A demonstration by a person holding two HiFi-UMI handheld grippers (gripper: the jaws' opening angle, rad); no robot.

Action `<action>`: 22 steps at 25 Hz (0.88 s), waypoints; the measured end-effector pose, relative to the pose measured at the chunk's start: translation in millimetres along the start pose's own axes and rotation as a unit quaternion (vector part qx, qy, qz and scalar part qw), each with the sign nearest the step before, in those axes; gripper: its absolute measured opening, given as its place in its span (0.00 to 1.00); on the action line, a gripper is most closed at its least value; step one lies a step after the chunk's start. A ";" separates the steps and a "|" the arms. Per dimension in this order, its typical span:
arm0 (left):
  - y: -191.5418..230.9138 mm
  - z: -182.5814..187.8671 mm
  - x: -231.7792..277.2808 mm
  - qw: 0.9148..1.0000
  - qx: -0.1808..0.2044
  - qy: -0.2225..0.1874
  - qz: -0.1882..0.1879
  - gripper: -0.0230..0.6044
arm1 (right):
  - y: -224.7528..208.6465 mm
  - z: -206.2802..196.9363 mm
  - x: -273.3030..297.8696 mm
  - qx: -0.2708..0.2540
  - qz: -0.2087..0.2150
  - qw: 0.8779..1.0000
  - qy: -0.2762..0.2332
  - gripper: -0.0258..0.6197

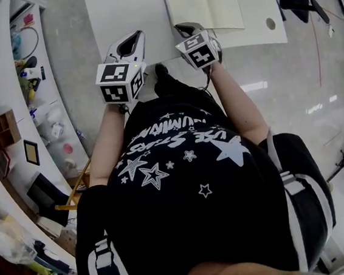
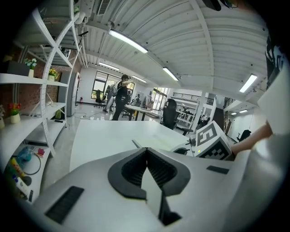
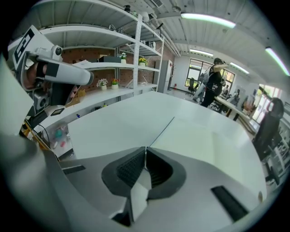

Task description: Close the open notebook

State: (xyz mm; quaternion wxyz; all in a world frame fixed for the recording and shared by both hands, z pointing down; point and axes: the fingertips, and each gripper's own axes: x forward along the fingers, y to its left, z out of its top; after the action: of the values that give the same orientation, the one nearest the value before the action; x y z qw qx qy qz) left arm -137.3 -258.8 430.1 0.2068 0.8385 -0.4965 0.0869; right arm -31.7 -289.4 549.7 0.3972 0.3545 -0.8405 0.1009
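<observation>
1. The black shirt [image 1: 184, 141] bore white lettering among printed stars, upside down to the head view; one line seemed to read "USE STARS".
2. The other line was not legible.

The head view looks steeply down from above the person's head, past a black star-printed shirt [image 1: 187, 163], onto the white tabletop [image 1: 122, 11]. The left gripper view rides on the left hand-held gripper [image 2: 146, 148], close behind its jaws, facing almost level across that tabletop into the room. The right gripper view sits likewise on the right hand-held gripper [image 3: 145, 147], tilted further down. All three share the tabletop and the open cream-paged notebook [image 1: 204, 5]. Each gripper view catches the other gripper at its edge.
</observation>
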 end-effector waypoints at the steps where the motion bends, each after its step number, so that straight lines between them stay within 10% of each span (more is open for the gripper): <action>1: -0.8 -0.2 -2.2 1.000 0.001 0.000 -0.002 0.06 | -0.3 3.6 -4.0 0.002 -0.004 1.000 -0.006 0.07; 22: -61.4 -44.1 38.3 0.998 0.002 0.049 -0.042 0.06 | -115.2 9.1 -135.3 0.053 -0.116 0.984 -0.121 0.07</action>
State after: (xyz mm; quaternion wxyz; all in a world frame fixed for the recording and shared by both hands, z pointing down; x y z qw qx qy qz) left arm -62.5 -244.3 467.2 0.2325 0.8538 -0.4500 0.1207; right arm 99.4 -307.6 430.8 0.2822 0.4801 -0.8288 0.0548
